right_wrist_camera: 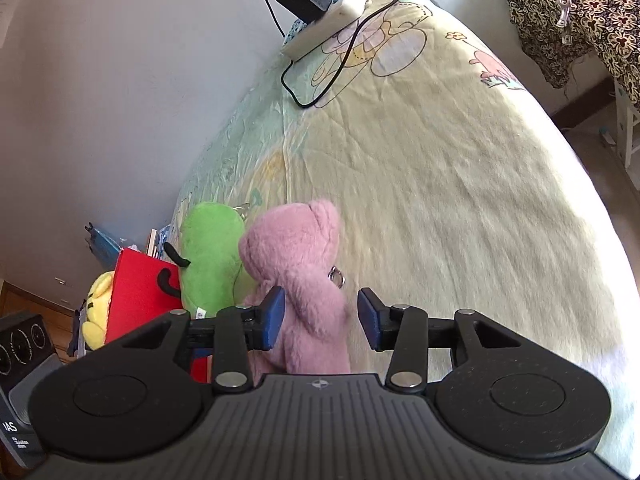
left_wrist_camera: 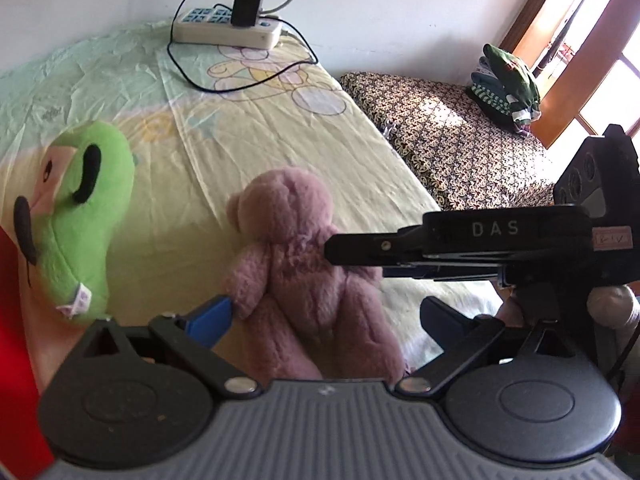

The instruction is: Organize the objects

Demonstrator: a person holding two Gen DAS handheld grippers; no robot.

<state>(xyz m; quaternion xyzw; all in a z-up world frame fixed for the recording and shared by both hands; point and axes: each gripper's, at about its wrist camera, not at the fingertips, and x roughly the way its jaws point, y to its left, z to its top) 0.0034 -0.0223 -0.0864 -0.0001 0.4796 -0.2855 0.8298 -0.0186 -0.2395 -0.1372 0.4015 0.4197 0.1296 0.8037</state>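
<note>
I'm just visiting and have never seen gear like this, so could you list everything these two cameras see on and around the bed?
pink teddy bear: one, pink, on the bed between both grippers' fingers
green plush toy: one, green with black markings, beside the bear
yellow plush toy: one, yellow, behind the red box
red box: one, red, at the bed's edge
power strip: one, white, far end of the bed
black charger: one, plugged into the strip, cable trailing
bedsheet: one, pale yellow-green with cartoon prints
patterned cover: one, brown and cream, beside the bed
folded clothes: one pile, mostly green, on that cover
left gripper: black, blue pads, open
right gripper: black, blue pads, open
</note>
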